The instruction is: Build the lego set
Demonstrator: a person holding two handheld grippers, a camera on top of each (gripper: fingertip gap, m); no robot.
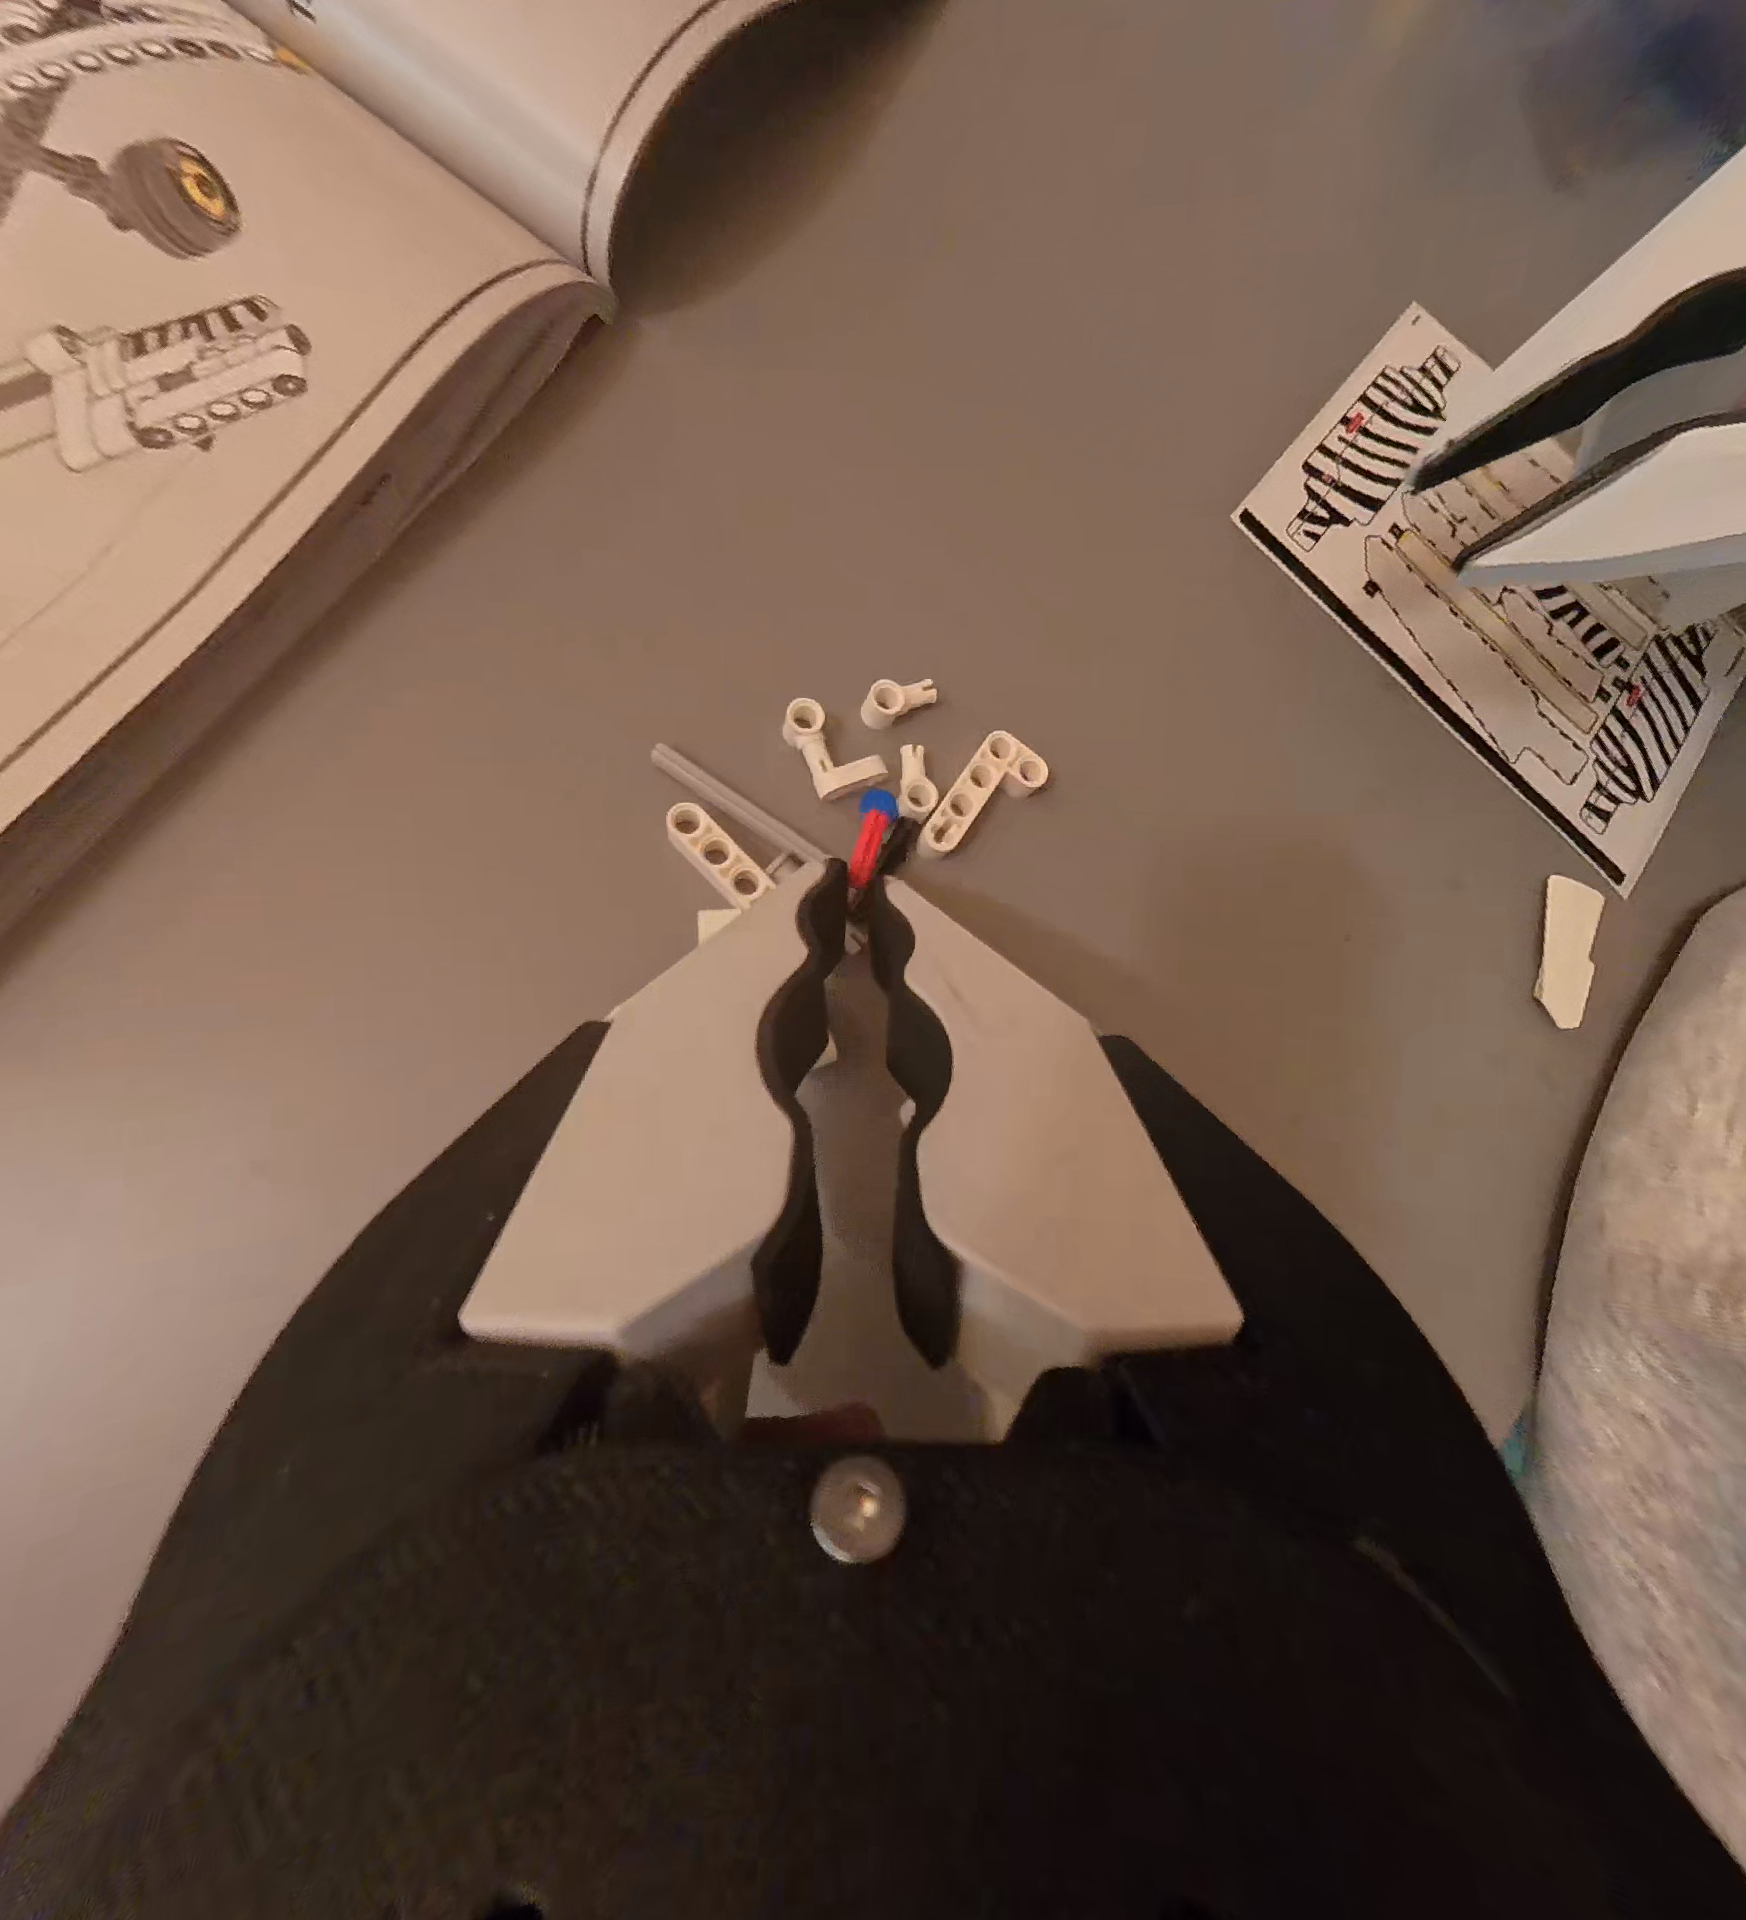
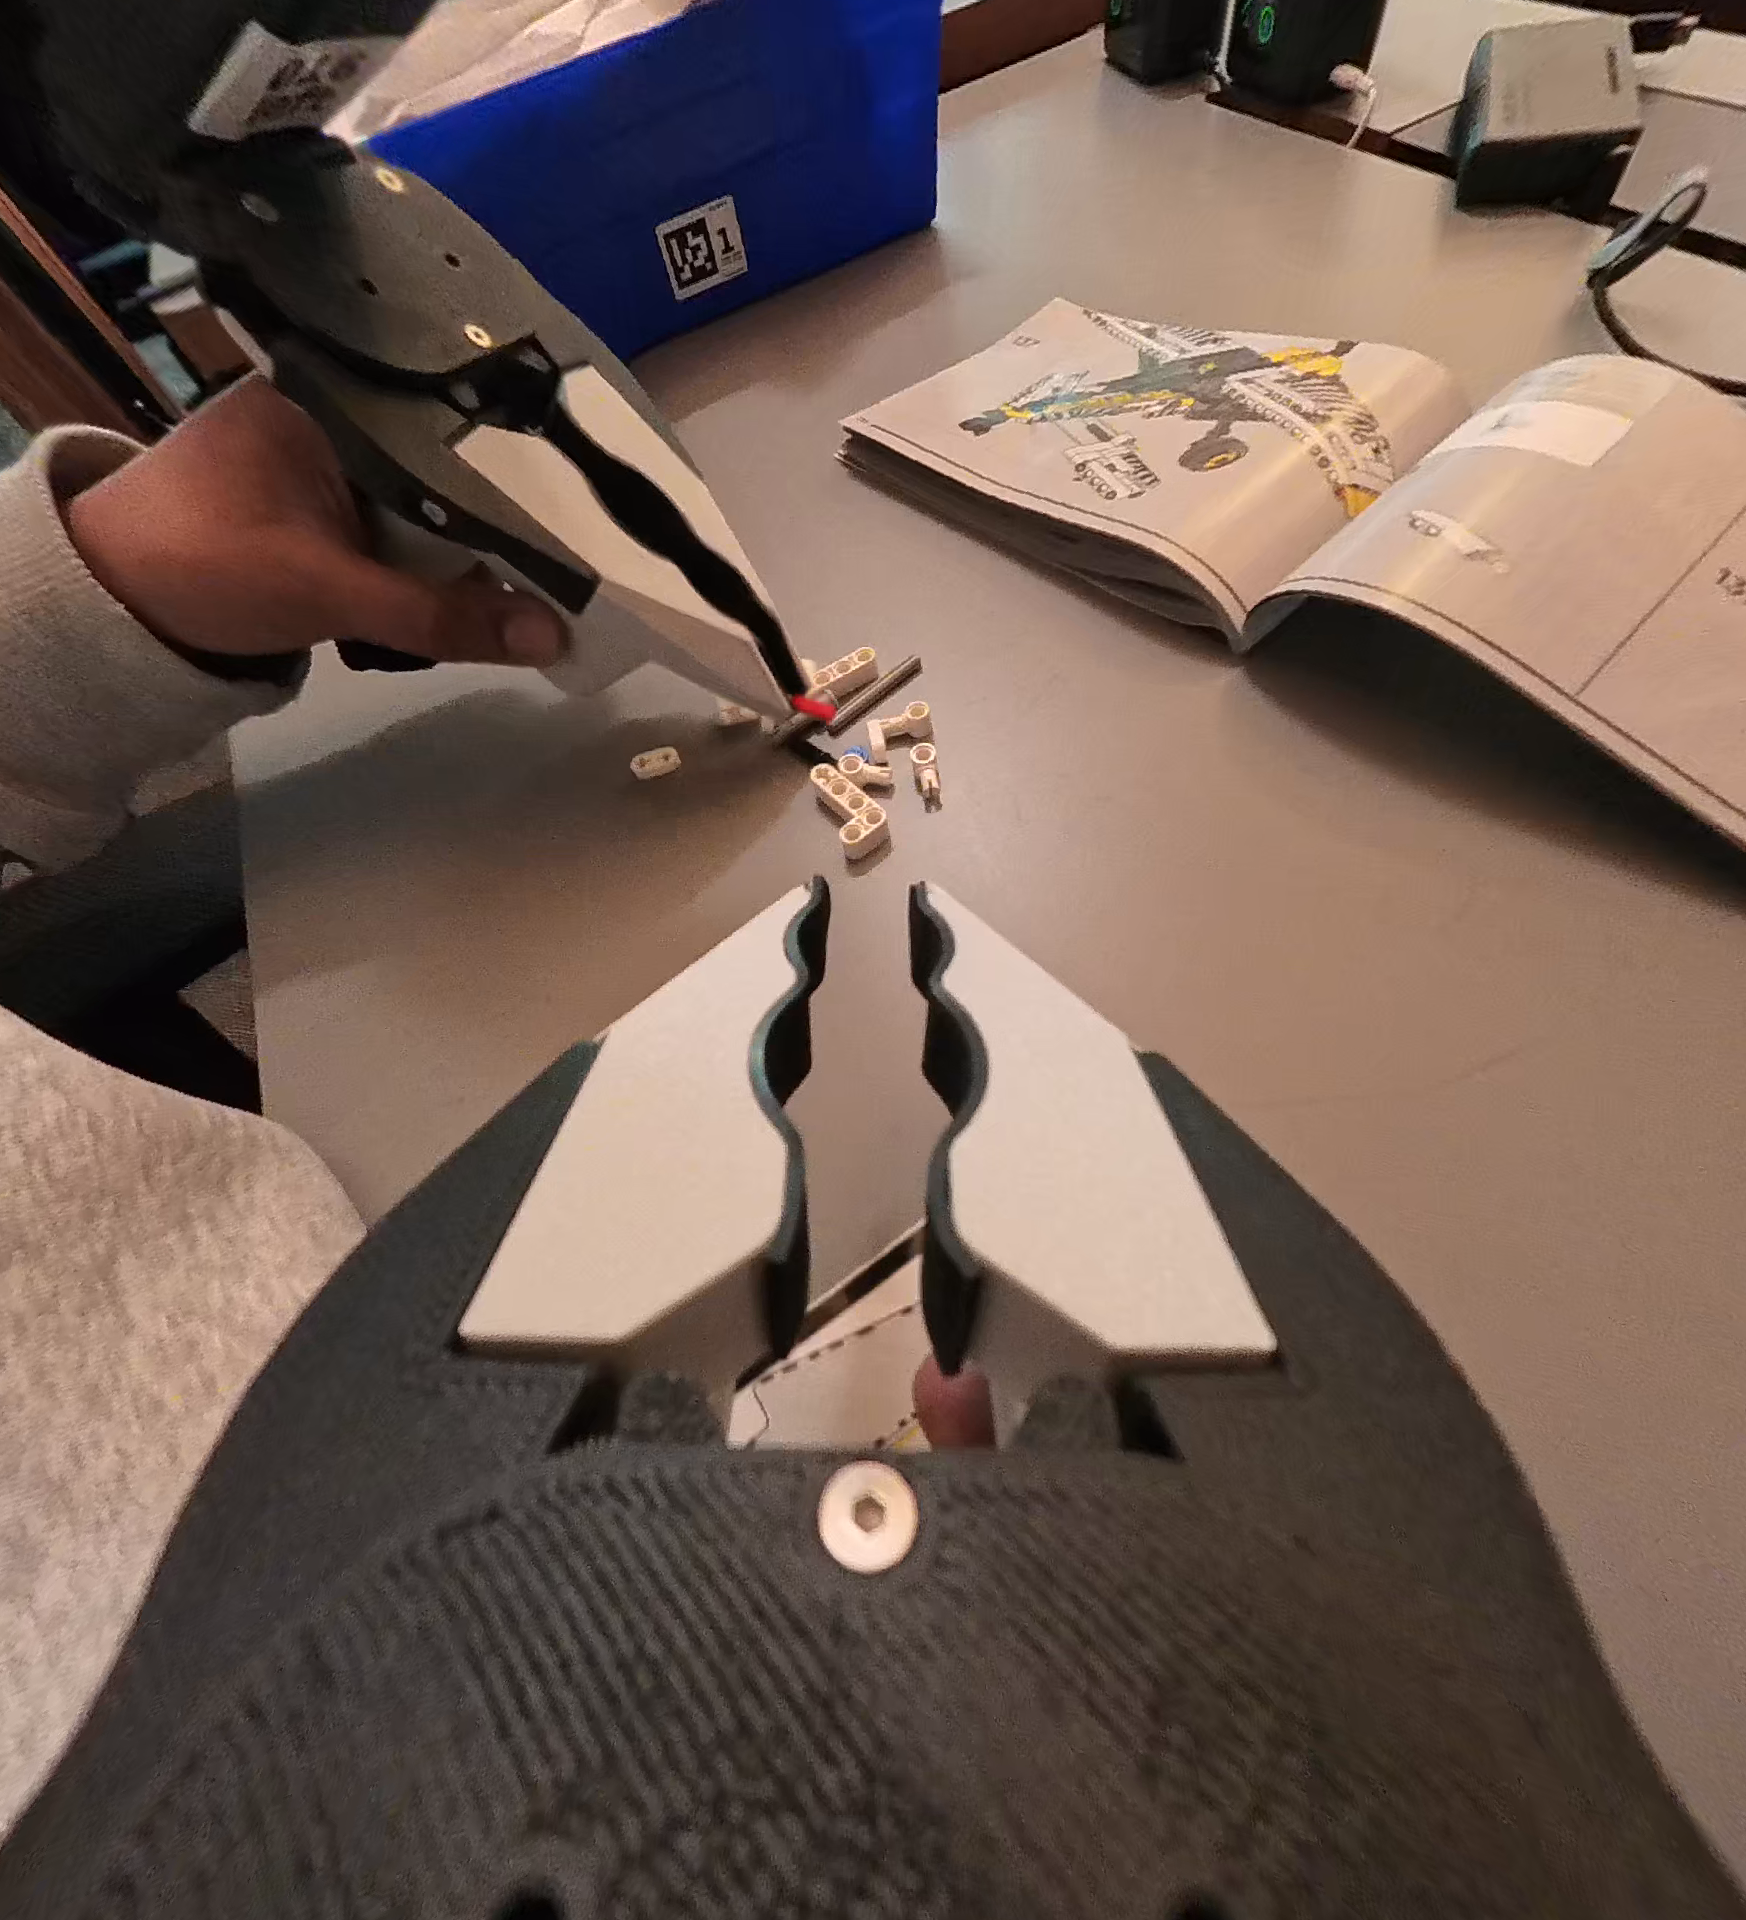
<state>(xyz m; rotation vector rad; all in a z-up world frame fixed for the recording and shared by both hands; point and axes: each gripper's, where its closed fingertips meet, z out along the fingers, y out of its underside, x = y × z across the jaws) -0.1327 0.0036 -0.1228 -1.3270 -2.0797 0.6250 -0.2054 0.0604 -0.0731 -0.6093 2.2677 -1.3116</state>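
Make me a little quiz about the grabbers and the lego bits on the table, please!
1. True or false: the left gripper is pinching a red pin.
2. Which is open with nothing in it? A) the left gripper B) the right gripper
3. Fill in: the open instruction book lies on the grey ____.

Key
1. True. Its tips are closed on the red pin, beside the loose white pieces.
2. B. Its jaws stand apart, held over the table.
3. Table.
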